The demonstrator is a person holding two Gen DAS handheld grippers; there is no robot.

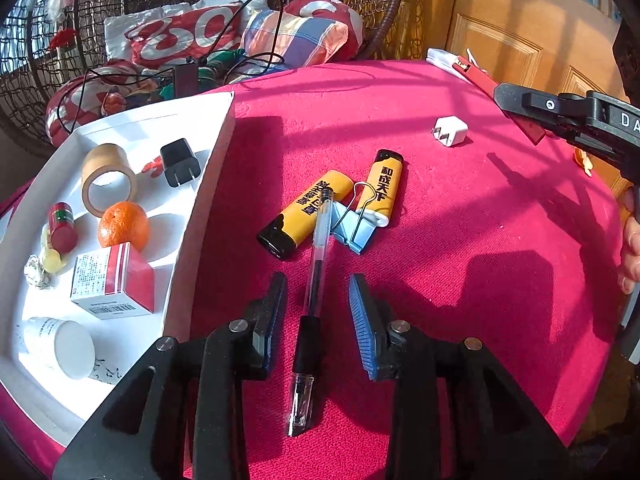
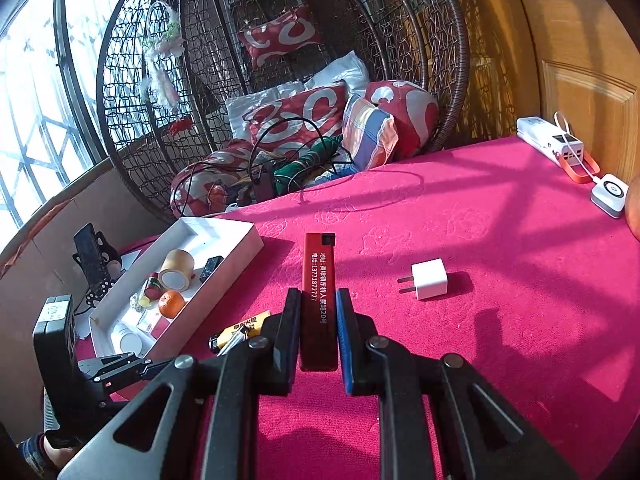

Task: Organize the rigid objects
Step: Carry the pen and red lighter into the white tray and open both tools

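Red lighter (image 2: 319,300) held by right tool (image 2: 318,300)

A pen (image 1: 310,304) on the table (image 1: 480,240) is straddled by the wide-spread left tool (image 1: 318,284), not gripped.

You work at a table under a magenta cloth (image 2: 500,240), crossed by sharp shadows in strong sunlight. Behind it you see a wicker egg chair (image 2: 400,40) piled with red-and-white cushions (image 2: 300,116) and a plaid pillow (image 2: 370,132). A grilled window (image 2: 32,120) glows at your left; a wooden door (image 2: 592,80) stands at your right.
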